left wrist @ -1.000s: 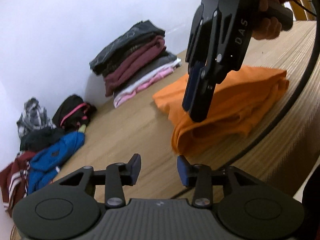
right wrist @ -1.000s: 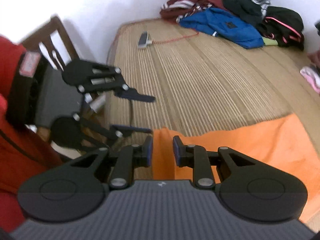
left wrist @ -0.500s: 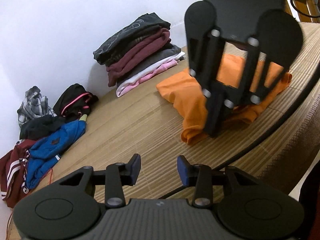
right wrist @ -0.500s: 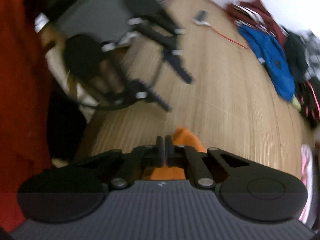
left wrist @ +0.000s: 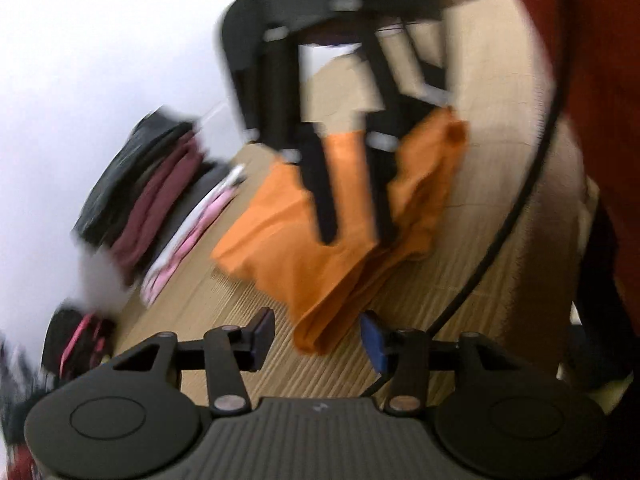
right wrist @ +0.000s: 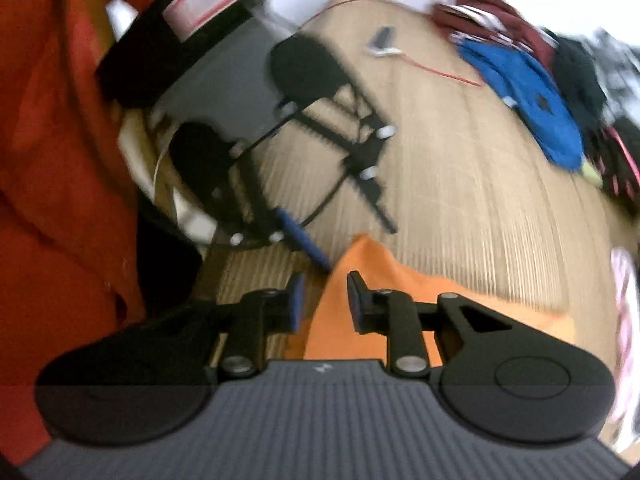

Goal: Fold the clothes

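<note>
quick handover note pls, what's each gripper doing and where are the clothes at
Left gripper: open, empty, at the near corner of the orange garment.
Right gripper: open, over the orange garment's edge, gripping nothing.
Orange garment: folded over on the mat, layers uneven.
Done: folded stack by the wall.
Left: finish the orange one, stack it, then the unfolded pile in the far corner.

Left tool (left wrist: 318, 334) agape; right tool (right wrist: 323, 298) agape, both empty.

Garment (left wrist: 304, 248) on mat (left wrist: 248, 312), stack (left wrist: 160, 200) (seemingly folded) behind
</note>
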A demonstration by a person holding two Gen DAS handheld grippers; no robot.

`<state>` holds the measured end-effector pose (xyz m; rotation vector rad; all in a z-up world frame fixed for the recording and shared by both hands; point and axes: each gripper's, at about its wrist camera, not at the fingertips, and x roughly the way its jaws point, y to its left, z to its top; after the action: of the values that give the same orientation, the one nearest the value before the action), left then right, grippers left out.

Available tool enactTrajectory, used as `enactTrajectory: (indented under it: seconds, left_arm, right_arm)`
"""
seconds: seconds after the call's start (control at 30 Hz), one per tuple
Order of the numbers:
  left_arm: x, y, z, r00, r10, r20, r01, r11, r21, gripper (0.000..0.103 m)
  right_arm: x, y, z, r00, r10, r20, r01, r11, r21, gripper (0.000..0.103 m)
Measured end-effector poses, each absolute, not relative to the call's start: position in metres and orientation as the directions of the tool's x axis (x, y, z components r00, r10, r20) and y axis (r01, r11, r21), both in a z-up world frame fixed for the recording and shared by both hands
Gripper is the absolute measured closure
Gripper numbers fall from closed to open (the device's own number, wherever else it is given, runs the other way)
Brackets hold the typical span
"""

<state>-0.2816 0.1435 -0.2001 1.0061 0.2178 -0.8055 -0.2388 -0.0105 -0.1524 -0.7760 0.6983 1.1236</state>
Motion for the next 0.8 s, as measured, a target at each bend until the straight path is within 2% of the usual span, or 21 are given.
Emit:
enactTrajectory:
  seconds: [0.13, 0.3, 0.33, 0.37, 0.43, 0.57, 0.67, 0.8]
  left_arm:
    - [-0.273, 0.150, -0.195, 0.592, -0.567, -0.573, 0.730, 0.074, 0.680, 0.052]
    - [-0.254, 0.160, -0.188, 0.488, -0.566, -0.665, 0.756, -0.107, 0.646, 0.053]
    - [-0.251, 0.161, -0.188, 0.477, -0.561, -0.676, 0.754, -0.134, 0.643, 0.057]
    - [-0.248, 0.162, -0.188, 0.466, -0.557, -0.688, 0.752, -0.160, 0.639, 0.070]
    - [-0.242, 0.165, -0.188, 0.445, -0.546, -0.710, 0.746, -0.213, 0.631, 0.088]
    - [-0.231, 0.169, -0.189, 0.420, -0.516, -0.746, 0.727, -0.301, 0.618, 0.094]
    - [-0.234, 0.169, -0.194, 0.504, -0.492, -0.710, 0.717, -0.220, 0.662, 0.097]
    - [-0.244, 0.163, -0.192, 0.665, -0.405, -0.627, 0.720, 0.126, 0.683, 0.098]
  right_arm:
    - [-0.222, -0.032, -0.139, 0.279, 0.574, -0.770, -0.922, 0.385, -0.047, 0.077]
    - [-0.220, -0.044, -0.138, 0.311, 0.570, -0.761, -0.889, 0.457, -0.021, 0.077]
    - [-0.223, -0.047, -0.139, 0.312, 0.567, -0.762, -0.885, 0.465, -0.017, 0.077]
    - [-0.226, -0.050, -0.140, 0.313, 0.564, -0.764, -0.882, 0.472, -0.013, 0.077]
    - [-0.231, -0.054, -0.143, 0.317, 0.557, -0.768, -0.875, 0.485, -0.009, 0.077]
    - [-0.237, -0.059, -0.146, 0.325, 0.548, -0.771, -0.858, 0.514, 0.003, 0.077]
    - [-0.233, -0.058, -0.148, 0.341, 0.542, -0.768, -0.841, 0.541, 0.009, 0.077]
    - [-0.228, -0.066, -0.151, 0.388, 0.538, -0.748, -0.786, 0.617, 0.036, 0.077]
